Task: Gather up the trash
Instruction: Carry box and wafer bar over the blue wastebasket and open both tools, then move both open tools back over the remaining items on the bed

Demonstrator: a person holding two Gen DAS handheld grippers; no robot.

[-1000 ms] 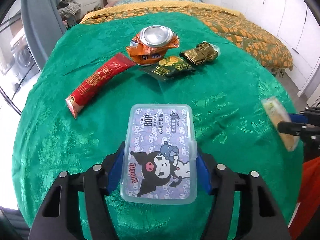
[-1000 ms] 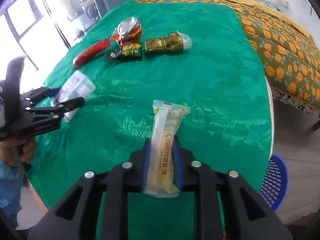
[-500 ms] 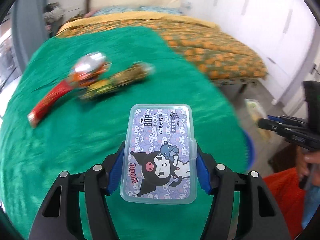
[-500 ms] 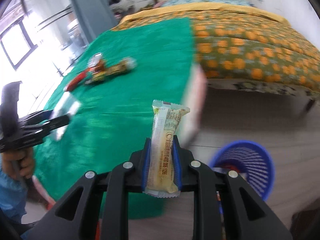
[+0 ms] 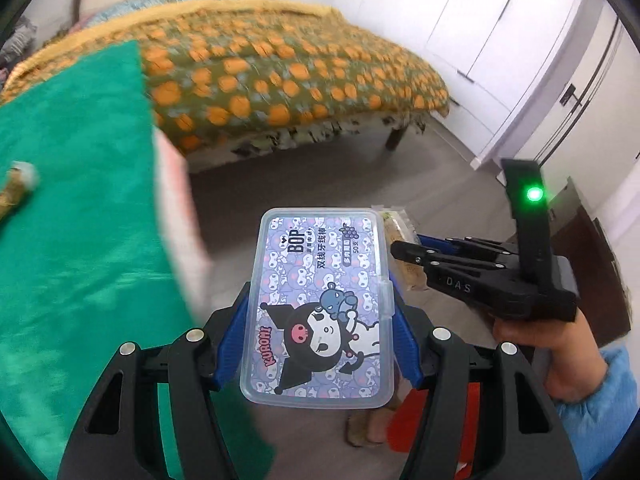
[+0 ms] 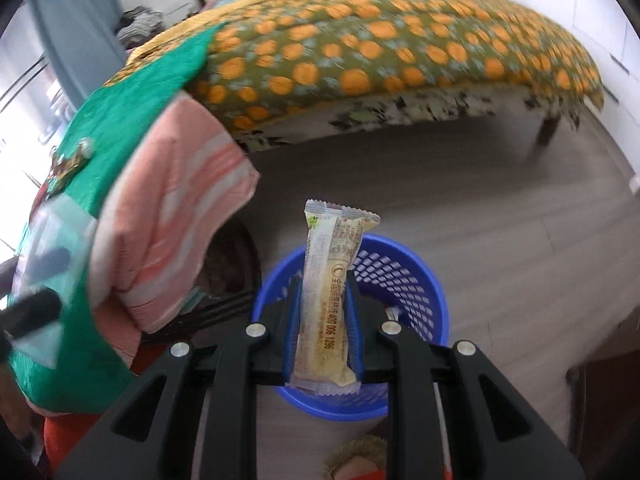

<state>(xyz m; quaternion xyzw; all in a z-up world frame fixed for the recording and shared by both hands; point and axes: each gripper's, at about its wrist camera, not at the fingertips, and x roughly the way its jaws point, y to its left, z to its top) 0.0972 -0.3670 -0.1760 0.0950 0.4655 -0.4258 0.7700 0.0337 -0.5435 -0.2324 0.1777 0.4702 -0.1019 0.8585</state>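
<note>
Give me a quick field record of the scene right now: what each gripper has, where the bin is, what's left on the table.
left gripper: shut on the clear plastic box with a cartoon lid
right gripper: shut on the pale snack wrapper, held upright
bin: blue mesh basket on the floor, right behind the wrapper in the right wrist view
table: green cloth, a gold wrapper at its left edge; the rest out of frame
background: bed with orange-patterned cover
</note>
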